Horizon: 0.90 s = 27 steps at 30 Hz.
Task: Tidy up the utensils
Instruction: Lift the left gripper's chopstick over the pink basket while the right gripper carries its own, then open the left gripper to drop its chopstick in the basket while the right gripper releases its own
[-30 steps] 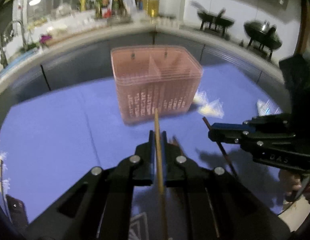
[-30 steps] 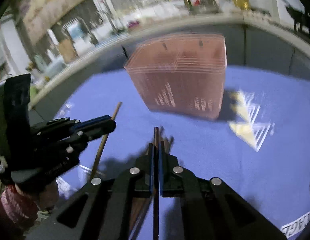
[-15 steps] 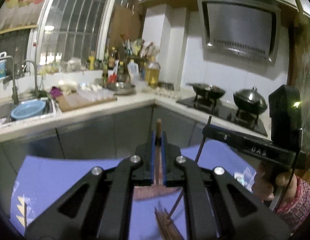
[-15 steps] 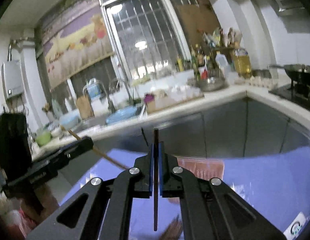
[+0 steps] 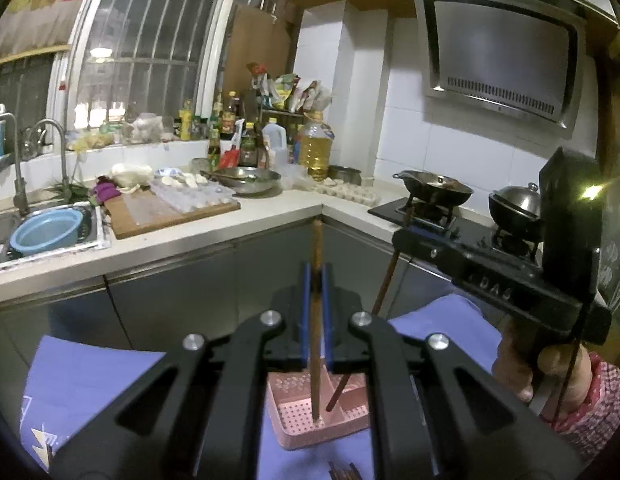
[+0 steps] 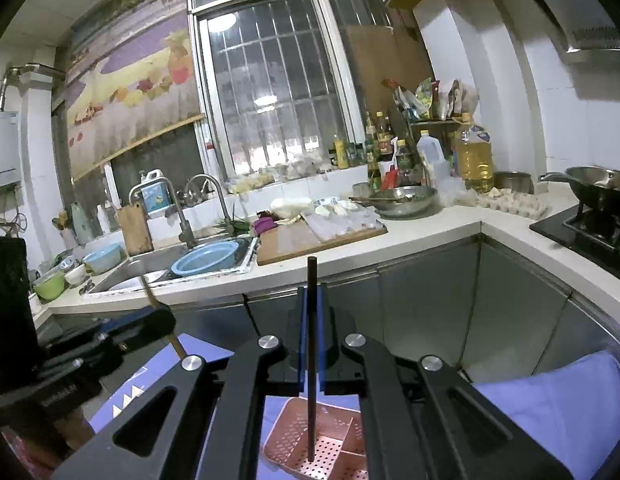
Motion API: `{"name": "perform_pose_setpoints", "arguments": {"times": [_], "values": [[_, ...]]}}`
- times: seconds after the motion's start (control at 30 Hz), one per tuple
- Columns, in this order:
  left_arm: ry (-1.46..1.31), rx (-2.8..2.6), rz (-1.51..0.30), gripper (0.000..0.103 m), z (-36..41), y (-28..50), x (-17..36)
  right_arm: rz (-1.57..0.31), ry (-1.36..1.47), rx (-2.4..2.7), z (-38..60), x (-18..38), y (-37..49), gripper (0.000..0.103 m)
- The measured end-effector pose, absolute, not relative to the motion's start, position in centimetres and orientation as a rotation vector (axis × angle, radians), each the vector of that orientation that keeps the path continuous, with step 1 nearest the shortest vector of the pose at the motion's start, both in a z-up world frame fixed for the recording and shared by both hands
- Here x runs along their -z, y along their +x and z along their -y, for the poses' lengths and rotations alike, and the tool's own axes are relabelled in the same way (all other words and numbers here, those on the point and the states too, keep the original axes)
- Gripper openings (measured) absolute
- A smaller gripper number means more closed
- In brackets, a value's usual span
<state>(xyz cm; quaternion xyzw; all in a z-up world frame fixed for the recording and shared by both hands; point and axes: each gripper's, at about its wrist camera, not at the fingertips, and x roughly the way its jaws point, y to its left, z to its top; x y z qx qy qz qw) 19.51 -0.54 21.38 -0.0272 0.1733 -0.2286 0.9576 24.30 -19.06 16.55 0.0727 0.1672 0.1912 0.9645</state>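
Pink basket (image 5: pixel 298 428), perforated floor, divider wall splitting it into compartments; standing on purple cloth (image 5: pixel 94 376) over the tabletop, directly below both grippers. Light chopstick (image 5: pixel 317 320), upright, pinched between the blue pads of the left hand-held gripper (image 5: pixel 317 312), lower tip down among the floor holes of the left-hand compartment; held vertical, presumably so it drops in end-first rather than across the rim. Dark chopstick (image 6: pixel 311 360), likewise upright, pinched in the pressed-together right hand-held gripper (image 6: pixel 311 344), tip inside the basket near the divider; seen from the left wrist as a slanted stick (image 5: pixel 384 284) entering close beside the light one, the two near but not clearly touching. Which compartment the dark tip occupies: cannot tell. Both sticks gripped well above the tip, leaving the lower length free to reach the basket floor. More chopsticks (image 5: pixel 344 472) lying on the cloth at the near edge, still to be sorted by the look of it. Beyond: steel cabinet fronts, white kitchen counter with cutting board (image 5: pixel 166 212), sink holding a blue bowl (image 6: pixel 206 262), oil bottle (image 5: pixel 316 148), stove with wok (image 5: pixel 434 190), range hood (image 5: pixel 506 52).
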Motion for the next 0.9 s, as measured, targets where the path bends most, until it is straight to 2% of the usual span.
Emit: {"name": "perform_pose_setpoints", "arguments": {"times": [0.23,0.43,0.47,0.5,0.53,0.57,0.6,0.63,0.67,0.7,0.83,0.9], "values": [[-0.04,0.478,-0.408,0.005,1.6,21.5,-19.5,-0.396,0.17,-0.393,19.1,-13.6,25.2,0.005],[0.013,0.432,-0.514,0.006,3.8,22.9,-15.7,-0.539,0.207,-0.414,18.2,-9.4,26.3,0.007],[0.029,0.42,-0.545,0.01,4.1,23.1,-15.0,-0.566,0.231,-0.419,18.3,-9.1,26.4,0.007],[0.046,0.401,-0.588,0.021,4.5,23.5,-14.3,-0.589,0.266,-0.429,18.6,-8.8,26.4,0.009],[0.053,0.385,-0.619,0.028,4.6,23.7,-13.8,-0.597,0.293,-0.442,18.9,-8.9,26.2,0.012],[0.05,0.369,-0.636,0.039,4.5,23.8,-13.5,-0.597,0.321,-0.451,19.3,-9.1,25.8,0.018],[0.038,0.357,-0.63,0.041,4.1,23.5,-13.5,-0.589,0.332,-0.447,19.6,-9.5,25.3,0.031],[0.024,0.352,-0.614,0.042,3.8,22.9,-13.9,-0.574,0.34,-0.441,19.9,-9.9,24.6,0.038],[0.016,0.35,-0.603,0.043,3.5,22.5,-14.2,-0.539,0.345,-0.433,20.3,-10.6,23.5,0.054],[0.003,0.347,-0.585,0.043,3.1,21.8,-14.7,-0.513,0.345,-0.426,20.5,-11.2,22.6,0.061],[-0.031,0.335,-0.486,0.044,1.3,17.5,-16.6,-0.472,0.344,-0.462,21.3,-13.1,18.0,0.072],[-0.035,0.34,-0.457,0.044,0.3,14.4,-16.3,-0.484,0.37,-0.478,21.7,-12.6,15.5,0.092]]}}
